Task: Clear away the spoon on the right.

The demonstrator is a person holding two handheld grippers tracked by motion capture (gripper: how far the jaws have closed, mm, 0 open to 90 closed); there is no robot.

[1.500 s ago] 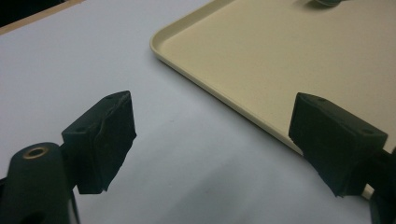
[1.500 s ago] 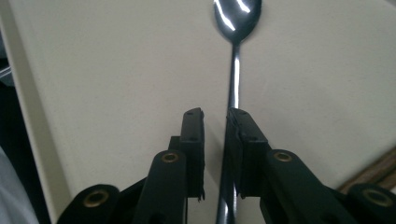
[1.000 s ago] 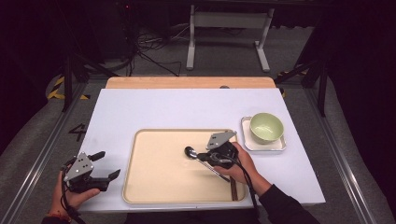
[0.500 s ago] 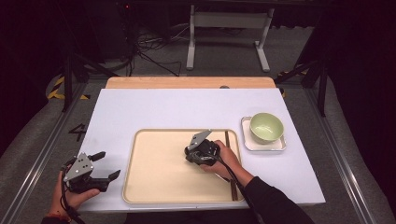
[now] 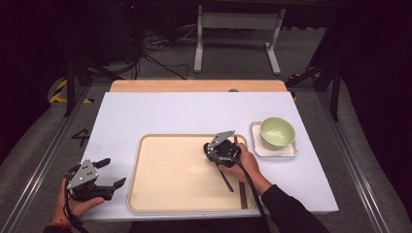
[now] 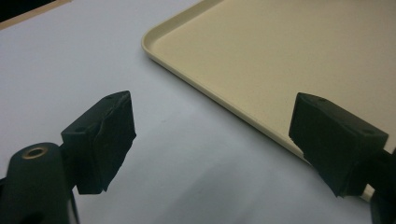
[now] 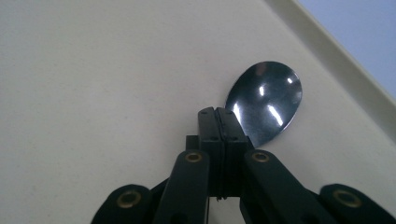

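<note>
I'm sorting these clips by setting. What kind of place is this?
Probably a lab or recording studio: a white table on a metal frame, cables on the floor, dark curtains around.

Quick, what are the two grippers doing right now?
Left gripper: open, holding nothing, beside the tray.
Right gripper: shut on the spoon.

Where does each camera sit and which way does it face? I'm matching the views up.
High view: above the person's side, looking forward and down at the table; both forearms enter from below.
Left gripper view: rides the left tool, facing the tray edge; jaws apart.
Right gripper view: rides the right tool, jaws closed on the spoon.
Every view shares the tray.
</note>
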